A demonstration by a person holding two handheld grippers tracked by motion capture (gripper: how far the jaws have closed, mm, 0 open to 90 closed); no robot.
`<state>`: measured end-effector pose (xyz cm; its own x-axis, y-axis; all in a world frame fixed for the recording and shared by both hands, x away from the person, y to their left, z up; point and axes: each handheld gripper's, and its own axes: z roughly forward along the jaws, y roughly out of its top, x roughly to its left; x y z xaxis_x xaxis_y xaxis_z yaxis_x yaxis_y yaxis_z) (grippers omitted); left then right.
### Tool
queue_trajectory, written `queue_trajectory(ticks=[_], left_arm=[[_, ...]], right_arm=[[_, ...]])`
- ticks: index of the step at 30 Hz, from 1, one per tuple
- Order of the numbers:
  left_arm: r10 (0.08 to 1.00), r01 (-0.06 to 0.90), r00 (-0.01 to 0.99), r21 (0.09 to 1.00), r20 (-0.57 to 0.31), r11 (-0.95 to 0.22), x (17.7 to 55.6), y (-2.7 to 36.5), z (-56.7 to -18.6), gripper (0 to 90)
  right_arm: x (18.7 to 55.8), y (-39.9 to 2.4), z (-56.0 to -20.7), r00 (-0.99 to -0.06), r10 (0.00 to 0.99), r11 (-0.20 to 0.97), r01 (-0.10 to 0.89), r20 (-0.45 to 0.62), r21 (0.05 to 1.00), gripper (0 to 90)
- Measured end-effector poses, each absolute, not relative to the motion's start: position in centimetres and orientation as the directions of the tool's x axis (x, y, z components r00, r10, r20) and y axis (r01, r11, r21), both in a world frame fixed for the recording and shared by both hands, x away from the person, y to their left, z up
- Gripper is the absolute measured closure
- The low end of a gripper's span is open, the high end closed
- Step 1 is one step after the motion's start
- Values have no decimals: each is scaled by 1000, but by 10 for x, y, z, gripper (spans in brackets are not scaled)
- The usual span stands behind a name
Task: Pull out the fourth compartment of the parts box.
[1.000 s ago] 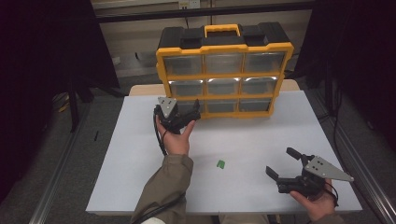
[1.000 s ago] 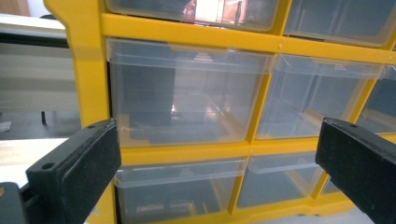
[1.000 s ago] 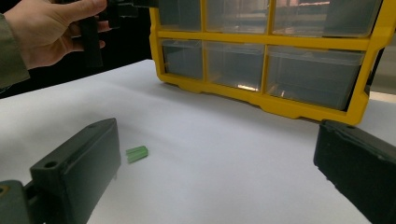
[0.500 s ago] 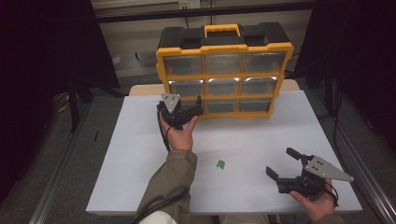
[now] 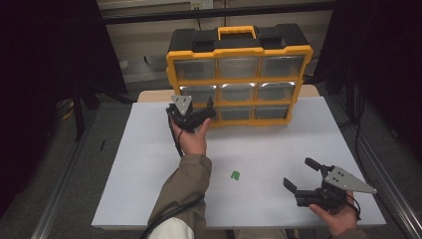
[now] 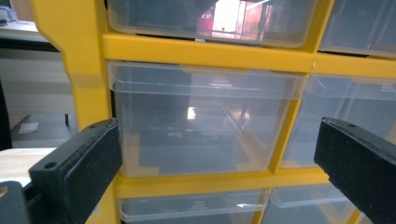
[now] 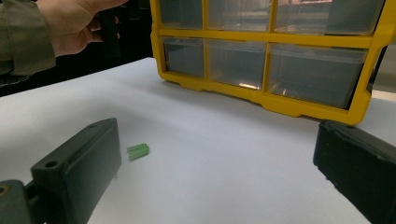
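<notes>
Left tool [image 5: 203,115] wide open, empty, jaws flanking the clear plastic middle-left drawer [image 6: 201,119] of the yellow organiser case [image 5: 239,74]. Drawer likely light, slick and thin-walled; grip its front lip. Right tool [image 5: 304,175] open, empty, over the tabletop [image 5: 278,144].

The green piece [image 5: 235,175] is too small to identify, perhaps a wall plug.

White tabletop [image 5: 278,149], centre of the high view, lying on a pale wooden surface [image 5: 149,95] exposed at its far edge; small green piece [image 5: 235,175] on the white surface, lower centre, also at lower left of the right gripper view [image 7: 138,150]; grey floor [image 5: 59,149] at left; metal rail [image 5: 64,177] along the lower left.
</notes>
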<state>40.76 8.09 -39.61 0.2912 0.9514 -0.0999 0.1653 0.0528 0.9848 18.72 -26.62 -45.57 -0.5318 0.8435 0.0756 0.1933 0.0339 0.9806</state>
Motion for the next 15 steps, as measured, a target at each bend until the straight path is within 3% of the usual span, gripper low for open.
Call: queue_trajectory(ticks=[10, 15], left_arm=[[953, 160, 288, 986, -95, 50, 416, 76, -393, 18], [946, 170, 290, 980, -146, 99, 419, 74, -394, 22]], right_arm=[[187, -267, -456, -536, 841, 38, 193, 73, 980, 9], [187, -267, -456, -535, 841, 31, 195, 80, 980, 9]])
